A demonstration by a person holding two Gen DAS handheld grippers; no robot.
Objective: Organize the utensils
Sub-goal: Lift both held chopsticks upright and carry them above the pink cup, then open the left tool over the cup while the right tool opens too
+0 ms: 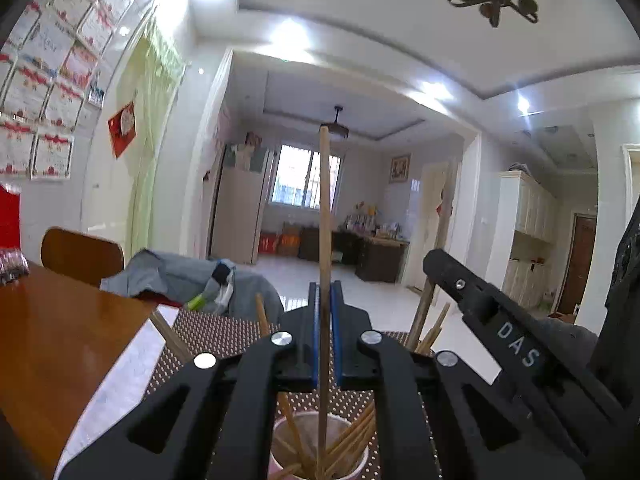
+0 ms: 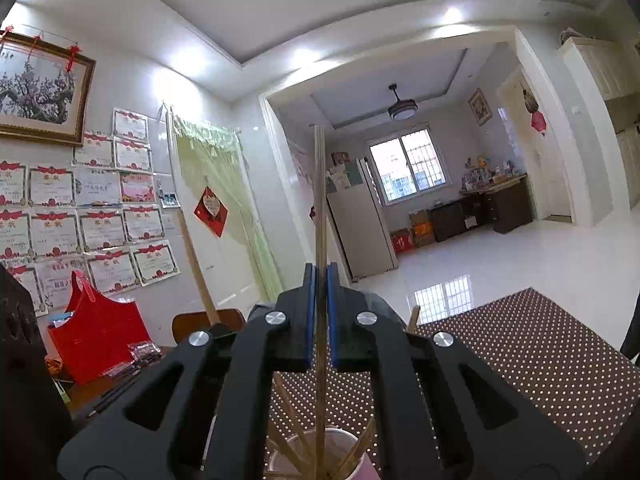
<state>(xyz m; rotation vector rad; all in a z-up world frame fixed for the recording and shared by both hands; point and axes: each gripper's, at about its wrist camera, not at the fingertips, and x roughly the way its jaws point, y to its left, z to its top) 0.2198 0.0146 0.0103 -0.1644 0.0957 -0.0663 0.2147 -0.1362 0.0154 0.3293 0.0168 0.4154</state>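
Above the paper cup (image 1: 318, 446) of chopsticks, the left gripper (image 1: 325, 312) clamps one upright chopstick (image 1: 324, 208); the right gripper (image 2: 320, 300) pinches another chopstick (image 2: 320, 200), its tip seemingly inside the cup.

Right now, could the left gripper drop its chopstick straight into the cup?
Probably yes. The left gripper is shut on an upright chopstick whose lower end already dips inside the cup directly below. Only the chopsticks already leaning in the cup crowd the opening.

R gripper (image 2: 320, 312) clamped on chopstick (image 2: 320, 200)
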